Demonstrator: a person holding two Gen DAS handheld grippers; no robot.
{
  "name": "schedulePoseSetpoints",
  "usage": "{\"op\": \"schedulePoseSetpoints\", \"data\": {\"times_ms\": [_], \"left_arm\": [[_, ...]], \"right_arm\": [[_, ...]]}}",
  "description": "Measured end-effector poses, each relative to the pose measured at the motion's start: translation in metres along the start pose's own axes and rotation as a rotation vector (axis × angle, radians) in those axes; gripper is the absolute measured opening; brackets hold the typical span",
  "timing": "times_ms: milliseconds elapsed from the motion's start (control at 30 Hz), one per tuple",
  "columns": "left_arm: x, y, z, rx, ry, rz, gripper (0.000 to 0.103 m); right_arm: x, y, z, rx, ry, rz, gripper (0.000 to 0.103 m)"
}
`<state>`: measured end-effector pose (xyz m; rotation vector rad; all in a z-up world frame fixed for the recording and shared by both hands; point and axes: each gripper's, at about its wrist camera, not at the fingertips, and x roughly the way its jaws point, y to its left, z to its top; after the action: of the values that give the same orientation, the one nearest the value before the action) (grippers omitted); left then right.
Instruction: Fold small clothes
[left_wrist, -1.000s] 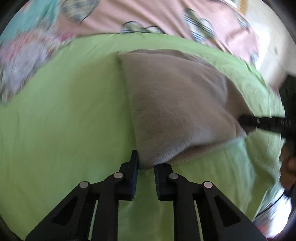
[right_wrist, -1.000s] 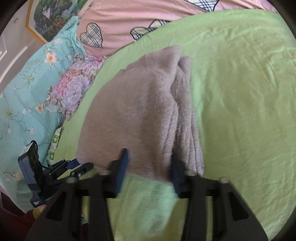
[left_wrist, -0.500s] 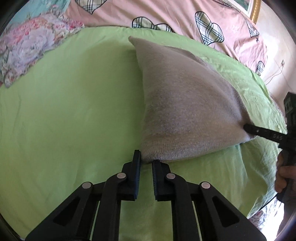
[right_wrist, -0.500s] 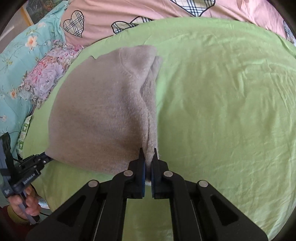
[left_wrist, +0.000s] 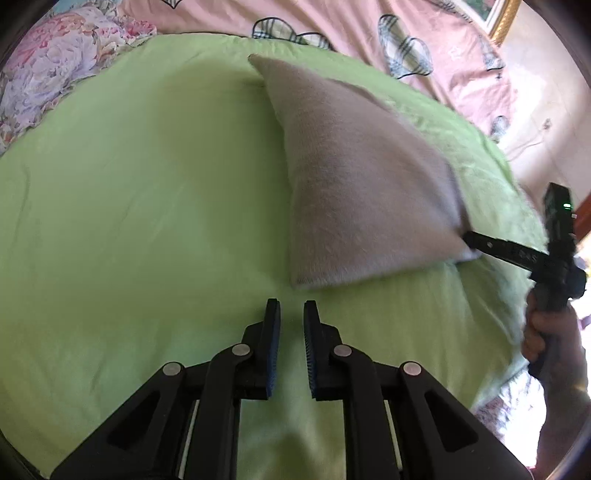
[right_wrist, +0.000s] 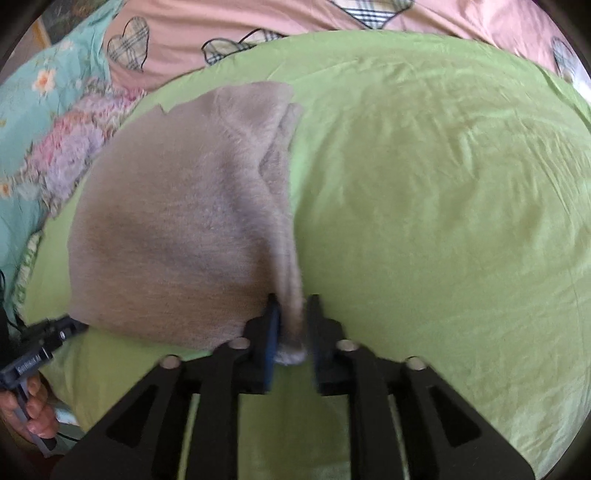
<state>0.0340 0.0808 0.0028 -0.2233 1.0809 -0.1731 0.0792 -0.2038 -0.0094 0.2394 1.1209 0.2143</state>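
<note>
Garment: grey-brown fleecy small clothing item (left_wrist: 362, 192), folded over on itself, lying flat on the green bed sheet (left_wrist: 140, 206); in the right wrist view (right_wrist: 177, 229) its doubled layers show along the right-hand edge.
Position on bed: toward the middle of the sheet, its far corner pointing at the pink heart-patterned bedding (left_wrist: 332, 26).
Left tool (left_wrist: 291, 314): jaws nearly together with only a narrow slit between the pads; nothing between them. Tips sit just short of the garment's near corner, apart from the cloth, over bare sheet.
Right tool (right_wrist: 291, 314): jaws have just been opening; the near right corner of the garment lies in the gap. The cloth rests against the left pad, the right pad stands clear of it, so the pinch is released.
Right tool seen from the left wrist: dark fingers (left_wrist: 491, 247) meeting the garment's right corner, a hand (left_wrist: 554, 332) on the handle.
Left tool seen from the right wrist: at the garment's lower left corner (right_wrist: 55, 332), fingers of a hand (right_wrist: 33, 410) below.
Surroundings: floral pillow (right_wrist: 66, 147), teal flowered cloth (right_wrist: 33, 85), gilt picture frame (left_wrist: 502, 18) at upper right.
</note>
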Motion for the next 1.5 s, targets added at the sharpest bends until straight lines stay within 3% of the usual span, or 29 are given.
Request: {"op": "schedulePoseSetpoints", "data": {"times_ms": [133,300,367,433,567,633,700,800,967,1133,1300,1400,1433,1500], "left_arm": [[-0.029,-0.003,0.008,0.039,-0.055,-0.048,0.012],[-0.027,-0.024,0.065,0.083,-0.159,-0.108,0.012],[-0.016,-0.028,0.086,0.085,-0.169,-0.141,0.012],[0.001,-0.033,0.107,0.077,-0.156,-0.175,0.012],[0.034,-0.03,0.136,0.052,-0.148,-0.086,0.012],[0.073,-0.021,0.14,0.039,-0.023,-0.048,0.012],[0.086,-0.005,0.139,-0.02,-0.014,-0.102,0.012],[0.088,0.002,0.145,-0.045,0.005,-0.139,0.011],[0.076,-0.011,0.137,0.004,-0.039,-0.098,0.011],[0.041,-0.021,0.107,0.086,-0.101,-0.07,0.009],[0.019,-0.031,0.059,0.119,-0.094,-0.117,0.009],[0.026,-0.034,0.033,0.132,-0.066,-0.083,0.012],[0.037,-0.031,0.025,0.115,-0.036,-0.054,0.011],[0.038,-0.024,0.021,0.071,-0.054,-0.088,0.01]], "right_arm": [[-0.028,-0.006,0.002,0.049,-0.041,0.04,0.029],[-0.059,0.026,0.039,-0.002,-0.194,0.126,0.029],[-0.049,0.043,0.056,-0.041,-0.186,0.199,0.029],[-0.032,0.054,0.069,-0.065,-0.172,0.243,0.029],[0.02,0.057,0.088,-0.072,-0.086,0.22,0.029],[0.037,0.05,0.092,-0.063,-0.06,0.194,0.029],[0.057,0.041,0.093,-0.058,-0.032,0.145,0.026],[0.065,0.03,0.096,-0.003,-0.032,0.193,0.025],[0.061,0.028,0.095,-0.009,-0.053,0.194,0.025],[0.037,0.027,0.077,-0.01,-0.089,0.167,0.027],[0.012,0.025,0.048,-0.019,-0.077,0.13,0.029],[0.001,0.027,0.022,-0.047,-0.081,0.124,0.029],[0.002,0.026,0.016,-0.055,-0.077,0.1,0.03],[0.013,0.02,0.006,-0.054,-0.05,0.05,0.03]]}}
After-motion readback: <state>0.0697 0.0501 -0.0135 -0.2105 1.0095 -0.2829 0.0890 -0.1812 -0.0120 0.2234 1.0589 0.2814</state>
